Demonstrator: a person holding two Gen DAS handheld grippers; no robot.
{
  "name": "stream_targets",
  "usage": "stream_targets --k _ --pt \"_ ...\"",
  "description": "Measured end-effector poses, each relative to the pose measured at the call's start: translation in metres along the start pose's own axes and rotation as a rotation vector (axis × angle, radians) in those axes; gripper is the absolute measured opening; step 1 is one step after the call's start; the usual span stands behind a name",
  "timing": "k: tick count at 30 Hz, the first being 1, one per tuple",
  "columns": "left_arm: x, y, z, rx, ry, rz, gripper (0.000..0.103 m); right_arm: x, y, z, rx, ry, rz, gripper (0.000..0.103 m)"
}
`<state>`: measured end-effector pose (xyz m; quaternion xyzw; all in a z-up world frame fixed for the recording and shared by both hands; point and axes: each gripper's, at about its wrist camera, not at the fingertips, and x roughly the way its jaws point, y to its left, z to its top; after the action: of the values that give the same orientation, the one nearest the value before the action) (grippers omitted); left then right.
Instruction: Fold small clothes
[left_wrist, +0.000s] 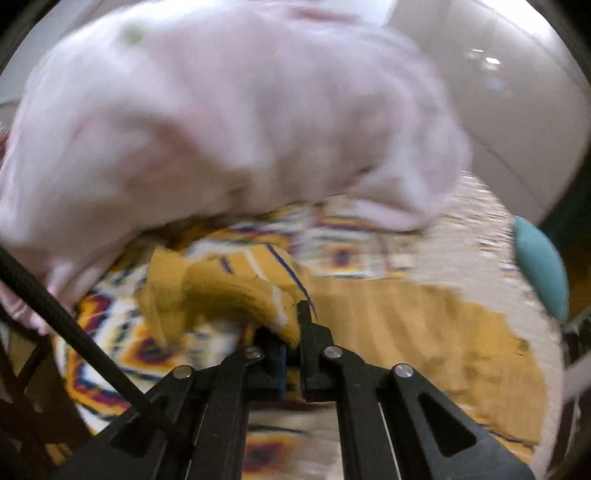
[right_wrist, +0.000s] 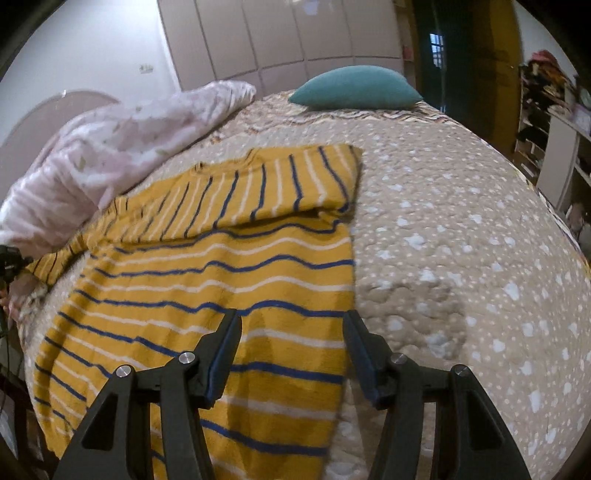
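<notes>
A mustard-yellow sweater with blue and white stripes (right_wrist: 229, 273) lies flat on the bed, its right sleeve folded across the chest. My right gripper (right_wrist: 291, 328) is open and empty, hovering just above the sweater's lower right part. My left gripper (left_wrist: 291, 332) is shut on the yellow cuff of the left sleeve (left_wrist: 229, 291), lifted off the bed. In the right wrist view that sleeve (right_wrist: 55, 262) stretches to the far left edge. The left wrist view is motion-blurred.
A pink floral duvet (right_wrist: 110, 147) is bunched along the bed's left side and fills the upper left wrist view (left_wrist: 221, 110). A teal pillow (right_wrist: 354, 88) lies at the bed's far end. The beige dotted bedspread (right_wrist: 461, 240) spreads to the right. Shelves stand at the far right.
</notes>
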<state>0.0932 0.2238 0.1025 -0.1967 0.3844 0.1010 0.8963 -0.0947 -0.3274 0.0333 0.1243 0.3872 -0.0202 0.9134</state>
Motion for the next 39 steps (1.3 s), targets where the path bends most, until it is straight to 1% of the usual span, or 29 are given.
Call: stream_targets --k 2,3,5,6,7,10,12,13,15,17,19,20,21,22,24,26,27,28,33,35,36,39 --pt "-0.016 -0.049 0.001 0.064 -0.01 -0.083 0.004 -0.008 -0.007 -0.001 0.021 -0.023 0.014 0.061" --pt "-0.023 -0.068 -0.002 0.089 -0.009 -0.12 0.004 -0.011 -0.009 -0.002 0.028 -0.029 0.021 0.061" --pt "-0.034 -0.124 -0.012 0.158 0.003 -0.211 0.004 -0.019 -0.017 -0.005 0.045 -0.047 0.034 0.061" --pt "-0.037 -0.149 -0.018 0.187 0.013 -0.246 0.004 -0.021 -0.019 -0.006 0.05 -0.053 0.036 0.061" --pt "-0.038 -0.185 -0.031 0.228 0.034 -0.292 0.004 -0.025 -0.024 -0.008 0.057 -0.062 0.037 0.061" --pt "-0.038 -0.262 -0.067 0.313 0.097 -0.387 0.004 -0.034 -0.037 -0.013 0.077 -0.081 0.034 0.061" --pt "-0.035 -0.307 -0.097 0.367 0.139 -0.433 0.004 -0.038 -0.048 -0.016 0.098 -0.089 0.036 0.061" --pt "-0.034 -0.321 -0.107 0.385 0.156 -0.446 0.004 -0.04 -0.054 -0.018 0.11 -0.093 0.037 0.061" --pt "-0.025 -0.364 -0.14 0.44 0.211 -0.479 0.004 -0.042 -0.065 -0.02 0.129 -0.098 0.032 0.061" --pt "-0.013 -0.39 -0.164 0.485 0.249 -0.484 0.004 -0.042 -0.075 -0.023 0.148 -0.098 0.027 0.061" --pt "0.005 -0.408 -0.184 0.526 0.289 -0.461 0.006 -0.04 -0.083 -0.024 0.163 -0.093 0.024 0.061" --pt "0.01 -0.409 -0.19 0.524 0.306 -0.449 0.01 -0.039 -0.086 -0.025 0.168 -0.09 0.025 0.061" --pt "0.013 -0.405 -0.196 0.51 0.328 -0.446 0.017 -0.038 -0.088 -0.025 0.172 -0.086 0.026 0.061" --pt "0.017 -0.397 -0.199 0.494 0.347 -0.451 0.022 -0.038 -0.089 -0.026 0.174 -0.085 0.025 0.061" --pt "0.018 -0.385 -0.2 0.464 0.373 -0.48 0.041 -0.037 -0.09 -0.025 0.172 -0.082 0.028 0.061" --pt "0.007 -0.366 -0.196 0.463 0.353 -0.484 0.051 -0.036 -0.089 -0.023 0.167 -0.081 0.029 0.062" --pt "0.0 -0.354 -0.192 0.474 0.326 -0.466 0.054 -0.035 -0.088 -0.021 0.165 -0.08 0.031 0.062" --pt "-0.004 -0.347 -0.188 0.486 0.305 -0.448 0.056 -0.034 -0.085 -0.019 0.162 -0.079 0.036 0.062" --pt "-0.042 -0.278 -0.173 0.565 0.144 -0.34 0.068 -0.033 -0.064 -0.002 0.125 -0.09 0.07 0.062" --pt "-0.052 -0.244 -0.169 0.574 0.071 -0.276 0.072 -0.035 -0.05 0.011 0.097 -0.11 0.079 0.062" --pt "-0.053 -0.226 -0.168 0.574 0.047 -0.24 0.073 -0.035 -0.043 0.019 0.083 -0.119 0.086 0.062" --pt "-0.054 -0.188 -0.166 0.561 0.034 -0.171 0.073 -0.019 -0.021 0.047 0.057 -0.114 0.125 0.062"
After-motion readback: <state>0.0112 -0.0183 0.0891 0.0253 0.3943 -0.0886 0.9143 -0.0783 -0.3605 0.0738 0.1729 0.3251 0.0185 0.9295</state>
